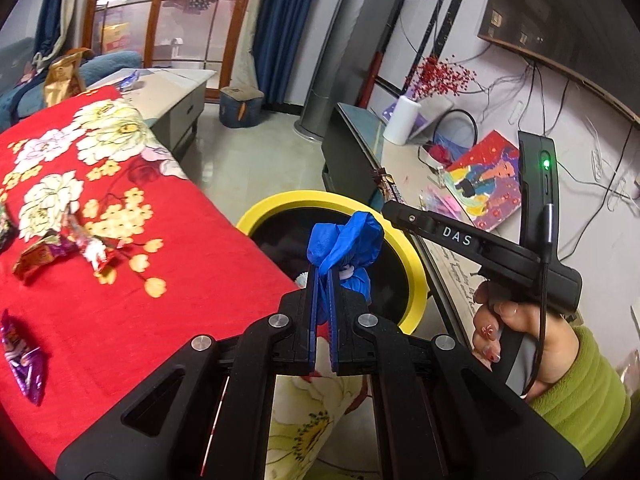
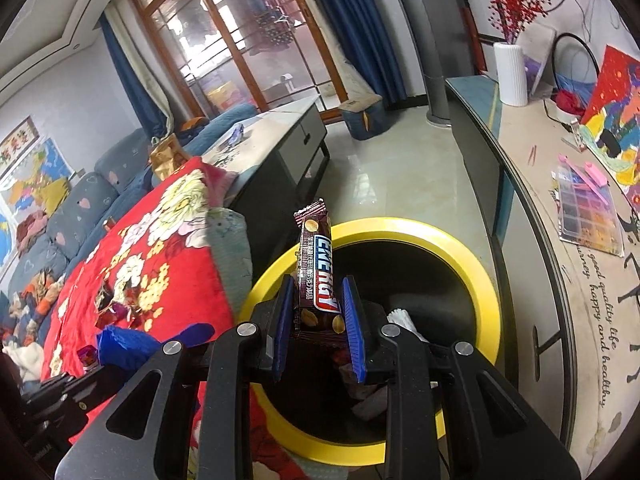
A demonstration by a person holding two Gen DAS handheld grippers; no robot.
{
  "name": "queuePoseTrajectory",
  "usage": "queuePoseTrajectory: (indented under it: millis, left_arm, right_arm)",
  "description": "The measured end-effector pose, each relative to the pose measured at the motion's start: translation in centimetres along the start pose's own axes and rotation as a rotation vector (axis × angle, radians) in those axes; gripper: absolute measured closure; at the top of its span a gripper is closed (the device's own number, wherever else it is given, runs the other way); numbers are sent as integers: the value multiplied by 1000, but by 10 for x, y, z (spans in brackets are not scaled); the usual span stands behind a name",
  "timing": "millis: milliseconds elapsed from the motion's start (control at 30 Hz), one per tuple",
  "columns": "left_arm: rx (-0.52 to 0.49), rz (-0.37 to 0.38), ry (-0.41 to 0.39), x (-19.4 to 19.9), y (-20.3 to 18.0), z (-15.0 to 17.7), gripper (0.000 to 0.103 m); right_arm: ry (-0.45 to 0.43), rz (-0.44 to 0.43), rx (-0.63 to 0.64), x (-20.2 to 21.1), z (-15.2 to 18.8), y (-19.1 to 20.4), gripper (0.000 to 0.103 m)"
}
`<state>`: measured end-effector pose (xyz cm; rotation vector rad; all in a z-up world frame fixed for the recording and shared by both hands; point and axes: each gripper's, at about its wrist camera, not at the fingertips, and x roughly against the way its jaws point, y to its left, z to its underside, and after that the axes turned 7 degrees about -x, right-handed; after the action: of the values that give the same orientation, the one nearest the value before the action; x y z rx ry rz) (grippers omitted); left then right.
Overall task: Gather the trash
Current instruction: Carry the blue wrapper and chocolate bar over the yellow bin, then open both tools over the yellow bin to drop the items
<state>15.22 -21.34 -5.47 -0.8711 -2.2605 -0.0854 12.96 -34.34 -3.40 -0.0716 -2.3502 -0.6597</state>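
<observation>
My left gripper [image 1: 323, 270] is shut on a crumpled blue plastic glove [image 1: 346, 242] and holds it over the near rim of the yellow-rimmed black bin [image 1: 414, 264]. My right gripper [image 2: 316, 286] is shut on a brown "ENERGY" snack bar wrapper [image 2: 316, 268], upright, above the bin [image 2: 486, 276]. The right gripper's body shows in the left wrist view [image 1: 460, 236], beside the bin. Trash lies inside the bin [image 2: 404, 320]. The blue glove [image 2: 132, 344] also shows at lower left of the right wrist view.
A red flowered cloth [image 1: 120, 280] covers the surface left of the bin, with loose candy wrappers [image 1: 64, 248] and a purple wrapper [image 1: 24, 364] on it. A long cabinet [image 2: 560, 240] with clutter stands to the right. A low grey table [image 2: 276, 140] stands beyond.
</observation>
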Motion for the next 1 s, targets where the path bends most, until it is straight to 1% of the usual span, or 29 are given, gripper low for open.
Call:
queuePoseTrajectory:
  millis: [233,467,800,833,867,900,933,1000]
  left_arm:
    - [-26,8,15,-18,-8,-3,101]
    - [-50,8,11,-34,-12,-13,101]
    - [-36,-1,1,-53,-6,-30,100]
    - [-35,-2,1,-53,-5,-30,97]
    - [-27,15,10,-55,-2,-31,86]
    - [-20,26,14,-56,0,-31,71]
    - [-14,21,5,-54,2,-30,68]
    - [-11,18,-4,-52,3,-30,64]
  right_arm:
    - [6,15,-33,-3,-2,-18,79]
    - [20,24,-59,-8,0,-31,79]
    - [29,28,-83,-13,2,-42,79]
    - [30,28,-84,-13,2,-43,78]
    - [29,28,-86,-12,2,-42,77]
    - [31,27,-89,-13,2,-42,77]
    - [33,25,-90,-13,2,-43,77]
    - [34,28,-88,-14,3,-43,77]
